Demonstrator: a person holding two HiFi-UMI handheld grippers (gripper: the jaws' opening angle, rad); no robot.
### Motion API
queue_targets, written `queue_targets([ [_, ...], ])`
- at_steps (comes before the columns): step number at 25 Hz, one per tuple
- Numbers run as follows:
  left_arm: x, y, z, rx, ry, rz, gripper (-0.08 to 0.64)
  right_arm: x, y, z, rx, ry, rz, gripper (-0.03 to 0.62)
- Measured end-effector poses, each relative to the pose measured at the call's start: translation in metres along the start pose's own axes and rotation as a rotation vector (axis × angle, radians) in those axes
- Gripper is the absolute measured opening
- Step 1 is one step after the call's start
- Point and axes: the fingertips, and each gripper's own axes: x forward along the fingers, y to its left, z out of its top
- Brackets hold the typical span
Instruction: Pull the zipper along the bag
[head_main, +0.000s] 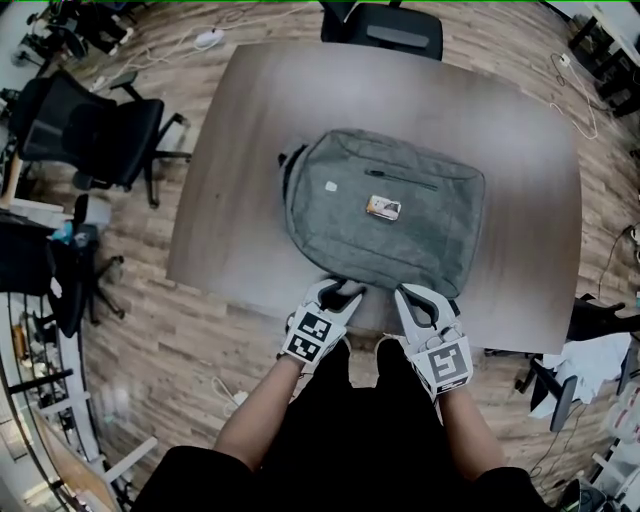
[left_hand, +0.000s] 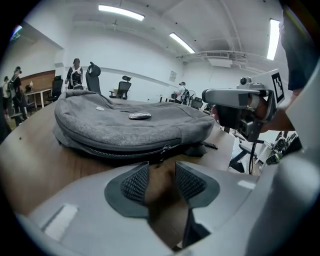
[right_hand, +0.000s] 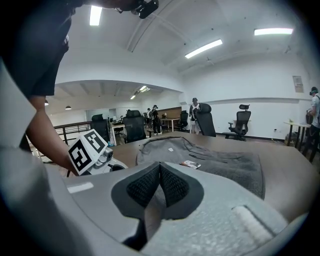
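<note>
A grey backpack lies flat on the brown table; a small oblong tag rests on its top. Its side zipper runs along the near edge, with the dark zipper pull just beyond my left gripper's tips. The left gripper is open, and only bare table shows between its jaws. At the bag's near edge in the head view are the left gripper and, to its right, the right gripper. The right gripper is shut, pads together on nothing, aimed over the backpack.
The table's near edge lies directly under both grippers. Black office chairs stand at the left and beyond the far edge. Cables lie on the wooden floor. People and more chairs are far off in the room.
</note>
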Motion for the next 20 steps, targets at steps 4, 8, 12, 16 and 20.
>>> queue_targets([
  [4, 0.008, -0.001, 0.003, 0.016, 0.016, -0.024, 0.199, 0.001, 0.0, 0.002, -0.02, -0.044, 0.014, 0.003],
  [8, 0.015, -0.004, 0.005, 0.01, 0.018, -0.036, 0.199, 0.001, -0.001, 0.002, -0.022, -0.044, 0.017, 0.002],
  [12, 0.017, -0.007, 0.012, -0.023, -0.005, -0.036, 0.184, -0.001, -0.001, 0.004, -0.032, -0.044, 0.019, 0.003],
  [16, 0.018, -0.009, 0.006, -0.029, 0.005, -0.033, 0.149, -0.003, -0.002, -0.003, 0.006, -0.041, 0.012, 0.002],
  [20, 0.017, -0.007, 0.01, -0.039, -0.023, -0.015, 0.079, -0.002, -0.003, -0.001, -0.003, -0.038, 0.017, 0.003],
])
